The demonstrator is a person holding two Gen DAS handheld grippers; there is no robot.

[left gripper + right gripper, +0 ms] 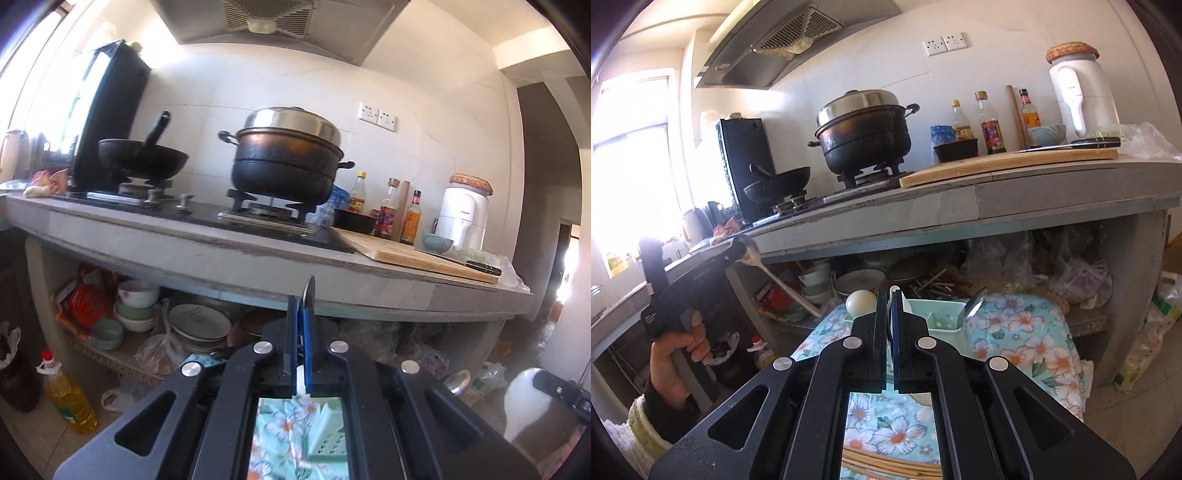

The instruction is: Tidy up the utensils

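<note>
My left gripper (302, 301) is shut on a metal spoon (308, 288), seen edge-on between the fingers. In the right wrist view the same gripper (737, 253) is held up at the left with the spoon (775, 277) slanting down to the right. My right gripper (889, 295) is shut with nothing seen between its fingers, just above a pale green utensil holder (938, 314) on a floral cloth (1015, 332). A metal spoon (973, 304) and a white ladle (860, 302) stand in the holder. Wooden chopsticks (886, 465) lie on the cloth below the right gripper.
A grey counter (1034, 192) holds a gas stove with a wok (144, 157) and a steamer pot (288, 155), a cutting board (1008, 162) with a knife, sauce bottles and a white appliance (1082, 96). Bowls and plates (136, 306) fill the shelf below. An oil bottle (70, 398) stands on the floor.
</note>
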